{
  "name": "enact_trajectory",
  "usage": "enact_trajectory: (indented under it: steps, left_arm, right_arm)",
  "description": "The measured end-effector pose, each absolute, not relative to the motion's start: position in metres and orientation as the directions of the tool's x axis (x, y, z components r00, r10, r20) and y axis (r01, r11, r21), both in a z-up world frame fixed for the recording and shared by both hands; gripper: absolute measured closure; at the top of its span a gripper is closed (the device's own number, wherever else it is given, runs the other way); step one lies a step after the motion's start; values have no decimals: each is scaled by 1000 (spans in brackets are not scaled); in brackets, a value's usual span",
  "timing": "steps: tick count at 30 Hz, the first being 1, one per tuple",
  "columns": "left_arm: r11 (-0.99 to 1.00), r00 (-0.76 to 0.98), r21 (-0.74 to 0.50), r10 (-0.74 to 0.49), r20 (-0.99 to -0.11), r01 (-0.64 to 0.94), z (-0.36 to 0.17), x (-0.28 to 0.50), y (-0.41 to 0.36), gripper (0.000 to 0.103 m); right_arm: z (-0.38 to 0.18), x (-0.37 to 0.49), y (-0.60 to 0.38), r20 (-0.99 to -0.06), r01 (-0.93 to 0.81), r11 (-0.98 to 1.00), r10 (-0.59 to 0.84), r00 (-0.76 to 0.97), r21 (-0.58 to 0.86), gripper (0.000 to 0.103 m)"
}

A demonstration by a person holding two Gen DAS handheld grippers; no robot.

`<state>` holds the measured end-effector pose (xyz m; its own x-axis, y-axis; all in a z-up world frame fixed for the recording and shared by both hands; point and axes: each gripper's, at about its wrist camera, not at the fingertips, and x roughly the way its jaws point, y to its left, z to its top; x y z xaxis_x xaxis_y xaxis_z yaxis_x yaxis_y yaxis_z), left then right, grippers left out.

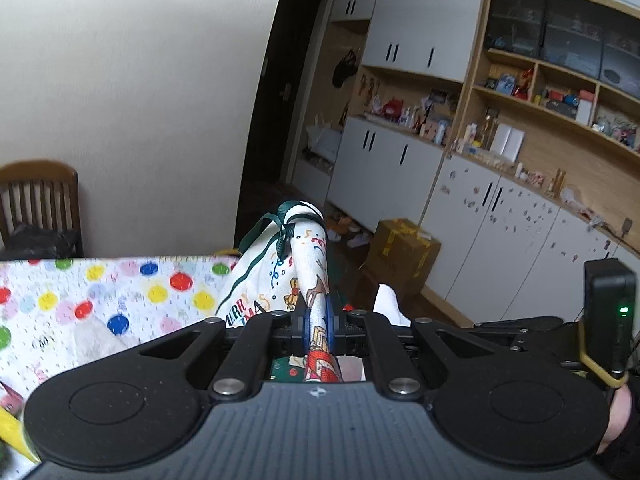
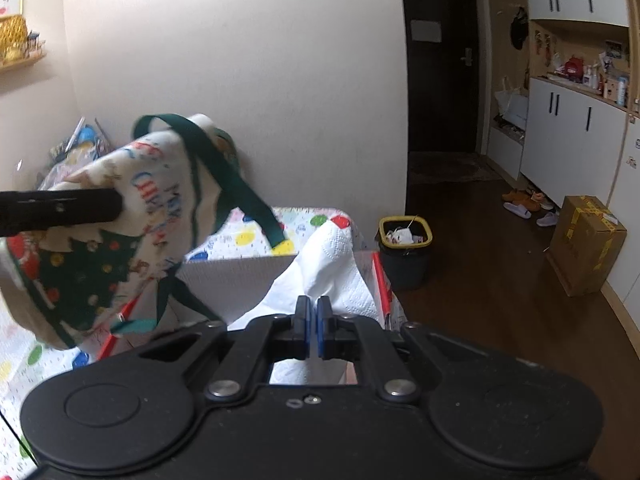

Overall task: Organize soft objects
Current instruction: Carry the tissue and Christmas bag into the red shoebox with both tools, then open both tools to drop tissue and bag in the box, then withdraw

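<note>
My left gripper (image 1: pixel 316 312) is shut on a white Christmas-print cloth (image 1: pixel 310 256) with green ribbon ties, held up in the air. In the right wrist view the same cloth (image 2: pixel 116 224) hangs at the left, with the left gripper's black finger (image 2: pixel 60 210) on it. My right gripper (image 2: pixel 313 320) is shut on a white paper towel (image 2: pixel 332 264) that rises from an open cardboard box (image 2: pixel 232 270). The towel's tip also shows in the left wrist view (image 1: pixel 388 300).
A table with a dotted cloth (image 1: pixel 100 296) lies below. A wooden chair (image 1: pixel 40 200) stands against the wall. On the floor are a bin (image 2: pixel 406 248) and a taped cardboard box (image 2: pixel 584 240). White cabinets and shelves (image 1: pixel 520 140) line the right.
</note>
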<state>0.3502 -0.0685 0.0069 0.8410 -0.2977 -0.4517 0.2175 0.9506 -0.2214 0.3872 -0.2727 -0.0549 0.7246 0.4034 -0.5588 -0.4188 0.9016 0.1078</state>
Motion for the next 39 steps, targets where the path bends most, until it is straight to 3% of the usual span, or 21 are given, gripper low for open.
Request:
enact_trajectory:
  steps: [12,30,34,39]
  left_arm:
    - [963,779,-212,-259,-571,166,-57,381,-74,96]
    - [958,617,-222,-288,-732,183,-111,388,-88,95]
    - [960,614,-207,-280,-738,189,-112,386,-92,95]
    - [963,617,-188,-267,-740,191,-110,384,-94,94]
  right_arm:
    - [-86,411,-254,-659,-477,877,395,640,62,100]
    - [-110,422,-241,-730,-511,860,362,580,20,98]
    - [-110,419,-243,-728,-500,866,344,592,3,85]
    - [-107,417,-249,-716,-482,876,336,612,0,58]
